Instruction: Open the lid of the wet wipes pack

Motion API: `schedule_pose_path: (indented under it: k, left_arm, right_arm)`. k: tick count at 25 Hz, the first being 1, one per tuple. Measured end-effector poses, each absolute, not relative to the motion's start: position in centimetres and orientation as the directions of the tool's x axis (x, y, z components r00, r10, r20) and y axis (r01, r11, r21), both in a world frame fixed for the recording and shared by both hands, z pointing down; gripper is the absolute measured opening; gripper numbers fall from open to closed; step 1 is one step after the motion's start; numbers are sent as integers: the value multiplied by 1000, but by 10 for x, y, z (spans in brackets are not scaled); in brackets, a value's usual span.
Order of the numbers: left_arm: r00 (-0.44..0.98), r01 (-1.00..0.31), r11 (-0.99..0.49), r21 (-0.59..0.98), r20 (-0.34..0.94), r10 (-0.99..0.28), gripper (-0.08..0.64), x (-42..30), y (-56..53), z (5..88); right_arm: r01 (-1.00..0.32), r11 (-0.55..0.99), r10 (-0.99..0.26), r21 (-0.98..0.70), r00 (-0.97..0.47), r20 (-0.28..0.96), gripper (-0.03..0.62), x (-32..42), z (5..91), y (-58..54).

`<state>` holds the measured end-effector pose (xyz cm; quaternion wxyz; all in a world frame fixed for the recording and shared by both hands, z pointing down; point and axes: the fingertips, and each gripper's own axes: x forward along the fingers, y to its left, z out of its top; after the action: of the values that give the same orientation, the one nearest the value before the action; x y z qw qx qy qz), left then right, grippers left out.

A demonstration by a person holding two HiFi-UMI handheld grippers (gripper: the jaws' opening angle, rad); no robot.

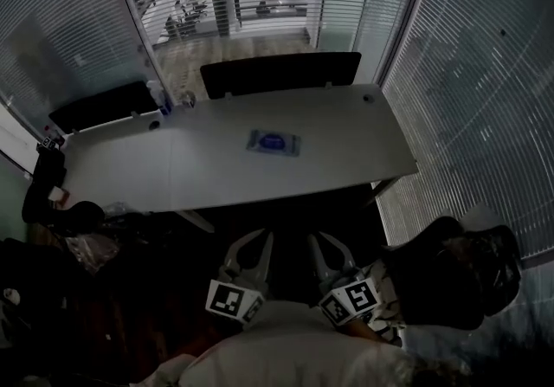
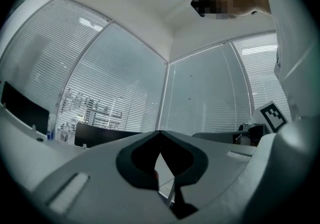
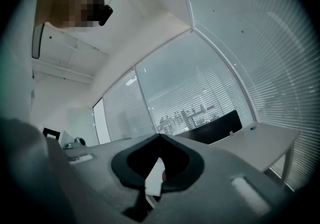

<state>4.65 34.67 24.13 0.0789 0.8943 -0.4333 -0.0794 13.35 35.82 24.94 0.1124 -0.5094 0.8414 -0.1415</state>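
The wet wipes pack (image 1: 273, 142), flat and pale blue with a darker lid patch, lies near the middle of the long white table (image 1: 346, 138). Both grippers are held low by the person's body, well short of the table's near edge. In the head view, my left gripper (image 1: 251, 240) and my right gripper (image 1: 327, 240) point toward the table, side by side. In the left gripper view, the left gripper (image 2: 160, 133) has its jaws meeting at the tip with nothing between them. My right gripper (image 3: 160, 136) looks the same in its own view. Neither gripper view shows the pack.
A dark chair back (image 1: 281, 72) stands behind the table's far edge, another (image 1: 99, 105) at the far left. A small bottle (image 1: 161, 99) sits at the table's far left corner. A dark office chair (image 1: 454, 273) is close on my right. Blinds cover glass walls all round.
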Motion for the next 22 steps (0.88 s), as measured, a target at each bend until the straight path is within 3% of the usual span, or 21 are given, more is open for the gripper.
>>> schedule_pose_path:
  k: [22]
  left_arm:
    - [648,-716,-639,281,-74,-758,3,-30,161,261]
  right_arm:
    - [-883,372,-918,-286,-396,29,-3,65,262,176]
